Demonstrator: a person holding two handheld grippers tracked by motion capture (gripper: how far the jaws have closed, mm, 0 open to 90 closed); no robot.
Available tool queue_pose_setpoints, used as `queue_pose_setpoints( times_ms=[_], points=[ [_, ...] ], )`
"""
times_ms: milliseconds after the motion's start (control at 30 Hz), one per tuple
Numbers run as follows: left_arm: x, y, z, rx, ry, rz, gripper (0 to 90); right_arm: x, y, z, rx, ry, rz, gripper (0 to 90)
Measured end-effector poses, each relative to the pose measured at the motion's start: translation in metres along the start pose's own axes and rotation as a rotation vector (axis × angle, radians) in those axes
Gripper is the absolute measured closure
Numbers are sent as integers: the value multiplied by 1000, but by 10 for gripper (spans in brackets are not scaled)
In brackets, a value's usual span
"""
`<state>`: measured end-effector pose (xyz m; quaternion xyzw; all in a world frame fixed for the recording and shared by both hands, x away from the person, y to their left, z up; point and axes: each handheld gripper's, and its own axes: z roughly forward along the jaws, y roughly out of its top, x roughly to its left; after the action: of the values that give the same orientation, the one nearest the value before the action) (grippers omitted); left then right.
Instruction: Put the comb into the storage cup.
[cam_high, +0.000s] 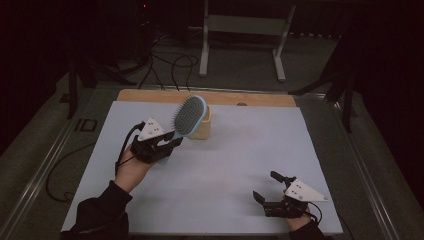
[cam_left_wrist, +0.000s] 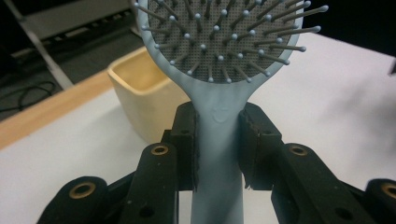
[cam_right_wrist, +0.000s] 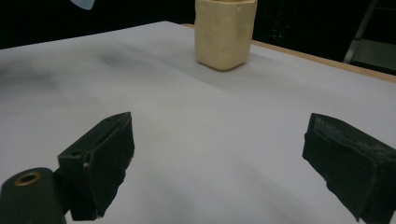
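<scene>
A light blue hairbrush (cam_high: 190, 116) with grey bristles is held up off the table, its head just in front of a cream square cup (cam_high: 203, 129). My left gripper (cam_high: 170, 142) is shut on the hairbrush handle (cam_left_wrist: 218, 140), both pads pressing its sides, and the cream cup (cam_left_wrist: 140, 93) stands behind and to the left of the brush. My right gripper (cam_high: 267, 187) rests near the table's front right edge with jaws wide open and nothing between them. From the right gripper (cam_right_wrist: 217, 163) the cream cup (cam_right_wrist: 225, 32) is far ahead on the white sheet.
A white sheet (cam_high: 240, 150) covers the table, with a wooden strip (cam_high: 260, 99) along its far edge. Behind the table stand a metal frame (cam_high: 245, 30) and loose cables (cam_high: 170, 65) on the floor.
</scene>
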<state>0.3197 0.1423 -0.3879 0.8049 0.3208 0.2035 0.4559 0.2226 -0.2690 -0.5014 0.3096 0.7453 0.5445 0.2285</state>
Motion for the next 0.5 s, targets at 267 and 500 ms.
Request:
queue_pose_setpoints(
  times_ms=[267, 500],
  points=[
    [2, 9, 7, -39, 17, -24, 703, 0, 0, 0, -1, 3, 1, 88],
    [0, 23, 13, -94, 45, -42, 703, 0, 0, 0, -2, 6, 3, 88]
  ],
)
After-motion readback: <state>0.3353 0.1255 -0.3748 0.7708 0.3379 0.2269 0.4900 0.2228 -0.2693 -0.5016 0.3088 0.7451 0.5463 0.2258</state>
